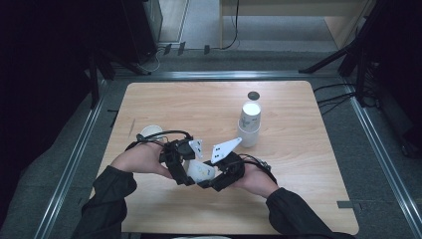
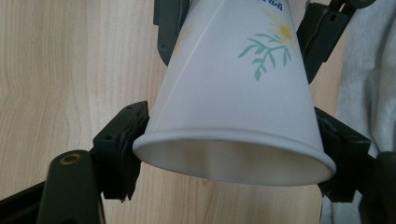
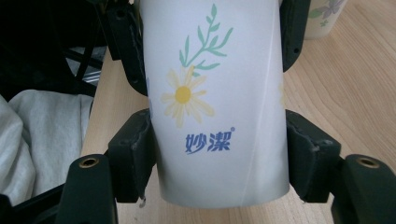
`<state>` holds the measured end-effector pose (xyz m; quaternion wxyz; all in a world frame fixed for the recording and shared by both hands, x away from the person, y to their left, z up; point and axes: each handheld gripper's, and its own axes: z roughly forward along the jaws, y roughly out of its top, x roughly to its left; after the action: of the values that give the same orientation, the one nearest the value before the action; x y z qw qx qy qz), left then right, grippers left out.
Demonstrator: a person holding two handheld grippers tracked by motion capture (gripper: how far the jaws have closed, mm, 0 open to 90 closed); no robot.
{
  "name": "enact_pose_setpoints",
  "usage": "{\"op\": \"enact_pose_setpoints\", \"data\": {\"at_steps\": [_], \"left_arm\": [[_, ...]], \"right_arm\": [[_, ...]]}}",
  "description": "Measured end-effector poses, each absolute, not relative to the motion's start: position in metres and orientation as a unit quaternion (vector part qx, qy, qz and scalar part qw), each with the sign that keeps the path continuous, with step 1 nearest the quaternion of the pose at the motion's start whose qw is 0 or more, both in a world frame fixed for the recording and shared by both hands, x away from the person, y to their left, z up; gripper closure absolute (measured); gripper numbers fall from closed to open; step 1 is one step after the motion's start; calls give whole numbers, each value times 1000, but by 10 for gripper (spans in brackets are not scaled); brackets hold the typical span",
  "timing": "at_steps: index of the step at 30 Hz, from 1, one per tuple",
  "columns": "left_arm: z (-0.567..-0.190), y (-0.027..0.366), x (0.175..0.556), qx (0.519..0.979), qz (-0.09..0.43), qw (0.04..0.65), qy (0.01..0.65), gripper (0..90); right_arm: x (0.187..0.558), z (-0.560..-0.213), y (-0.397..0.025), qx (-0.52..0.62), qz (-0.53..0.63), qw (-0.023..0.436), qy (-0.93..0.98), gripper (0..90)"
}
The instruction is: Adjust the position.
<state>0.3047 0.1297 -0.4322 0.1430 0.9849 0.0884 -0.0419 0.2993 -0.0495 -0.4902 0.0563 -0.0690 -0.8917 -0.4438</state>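
White paper, daisy print: that was the cup (image 1: 200, 171) we had between both tools, low over the near middle of the bench (image 1: 164, 99), approx. halfway between our two hands. The left gripper (image 2: 229, 144) had its jaws closed on the cup's wide rim end, one pad on each side, open mouth facing its camera. The right gripper (image 3: 219, 161) had its jaws pressed on the narrow base end, by the blue lettering. So both were clamped on the same cup, from opposite ends, and it lay roughly on its side in the air; whether it touched the wood we couldn't tell.

Progress, as we judged it: a stack of cups (image 1: 249, 124) stood upright right of centre, further back, w/ a small dark disc (image 1: 254, 95) beyond it. One more single cup (image 1: 151, 132) sat behind the left hand (image 1: 139, 158). It looked like cups were being gathered onto the stack. If so, some were already nested, this one was mid-handover or being pulled apart from another, and the cup at the left was yet to go.

Room: the stack was near the right gripper, just beyond its grey plate, so a swing that way risked a knock. Bare wood lay open across the far left and the near right. The bench's front edge was close under our sleeves (image 1: 107, 199).
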Motion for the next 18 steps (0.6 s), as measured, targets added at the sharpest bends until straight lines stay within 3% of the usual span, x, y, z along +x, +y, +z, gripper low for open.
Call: {"op": "enact_pose_setpoints", "data": {"at_steps": [6, 18], "left_arm": [[-428, 132, 305, 981, -32, 175, 80, 133], [-426, 151, 310, 963, -36, 244, 109, 131]], "right_arm": [[300, -486, -54, -73, -450, 46, -889, 333], [303, -471, -74, -85, -480, 34, -872, 333]]}}
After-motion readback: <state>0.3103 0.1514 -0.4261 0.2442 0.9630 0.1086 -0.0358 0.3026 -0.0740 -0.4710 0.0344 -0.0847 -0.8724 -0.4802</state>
